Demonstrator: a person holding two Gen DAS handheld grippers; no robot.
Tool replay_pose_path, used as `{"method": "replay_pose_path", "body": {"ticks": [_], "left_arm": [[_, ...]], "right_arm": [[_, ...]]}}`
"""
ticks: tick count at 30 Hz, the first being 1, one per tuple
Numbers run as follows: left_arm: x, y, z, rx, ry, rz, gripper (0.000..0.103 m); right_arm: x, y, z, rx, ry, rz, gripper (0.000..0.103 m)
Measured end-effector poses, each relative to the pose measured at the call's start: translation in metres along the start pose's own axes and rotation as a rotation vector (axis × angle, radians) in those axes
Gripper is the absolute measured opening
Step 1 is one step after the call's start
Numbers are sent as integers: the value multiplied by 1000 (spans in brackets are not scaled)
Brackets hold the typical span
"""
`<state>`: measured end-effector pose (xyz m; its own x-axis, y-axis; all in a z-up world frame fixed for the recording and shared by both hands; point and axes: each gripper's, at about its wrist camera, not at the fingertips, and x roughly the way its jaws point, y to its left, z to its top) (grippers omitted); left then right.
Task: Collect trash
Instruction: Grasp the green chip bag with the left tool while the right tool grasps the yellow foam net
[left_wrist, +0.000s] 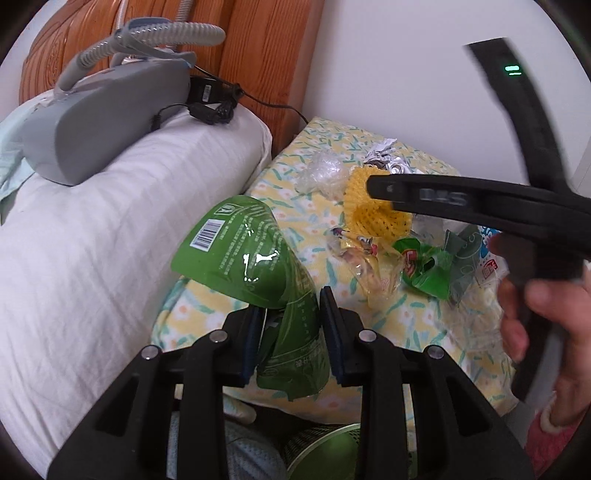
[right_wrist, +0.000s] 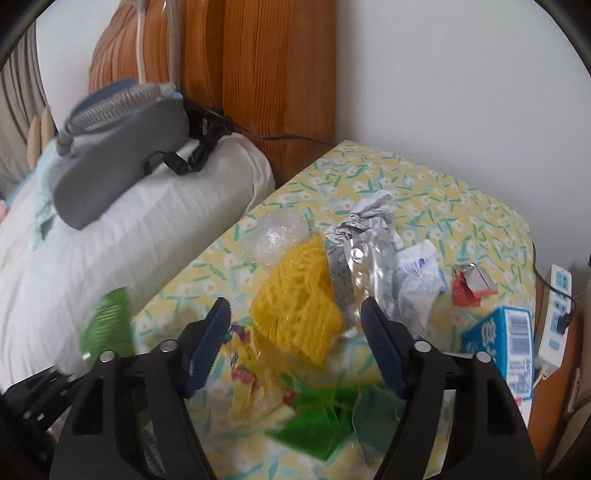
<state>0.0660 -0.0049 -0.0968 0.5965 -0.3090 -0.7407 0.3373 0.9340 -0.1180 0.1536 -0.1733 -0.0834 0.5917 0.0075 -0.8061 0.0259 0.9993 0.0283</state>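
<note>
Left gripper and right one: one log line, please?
left gripper: shut on green wrapper | right gripper: open, above yellow foam net

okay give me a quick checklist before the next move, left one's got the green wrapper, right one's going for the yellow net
1. Left gripper jaws clamped on green wrapper: ok.
2. Green mesh bin visible below the held wrapper: ok.
3. Right gripper jaws apart, nothing pinched: ok.
4. Yellow foam net lies between the right jaws: ok.
5. Net free of the foil wrapper touching it: not ok.
6. Net resting on the clear candy wrapper: cannot tell, blurred.
</note>
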Motion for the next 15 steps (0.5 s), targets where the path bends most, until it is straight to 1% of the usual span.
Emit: {"method": "replay_pose_path", "body": {"ticks": [1, 3, 4, 6, 11, 15], "left_arm": [[-5, 3, -2, -4, -4, 1, 30], [-12, 7, -4, -5, -6, 6, 30], [-16, 8, -6, -2, -11, 14, 30], [-23, 10, -7, 8, -20, 26, 30], [-37, 17, -11, -9, -24, 3, 30], [-43, 11, -15, 1, -12, 6, 30]], "right_arm": [[6, 0, 1, 0, 16, -10, 47], [15, -2, 3, 8, 45, -30, 20], [17, -4, 4, 22, 49, -27, 16], [12, -9, 6, 55, 31, 3, 13], [-11, -14, 13, 82, -32, 2, 12], [-43, -20, 16, 101, -98, 11, 12]]}}
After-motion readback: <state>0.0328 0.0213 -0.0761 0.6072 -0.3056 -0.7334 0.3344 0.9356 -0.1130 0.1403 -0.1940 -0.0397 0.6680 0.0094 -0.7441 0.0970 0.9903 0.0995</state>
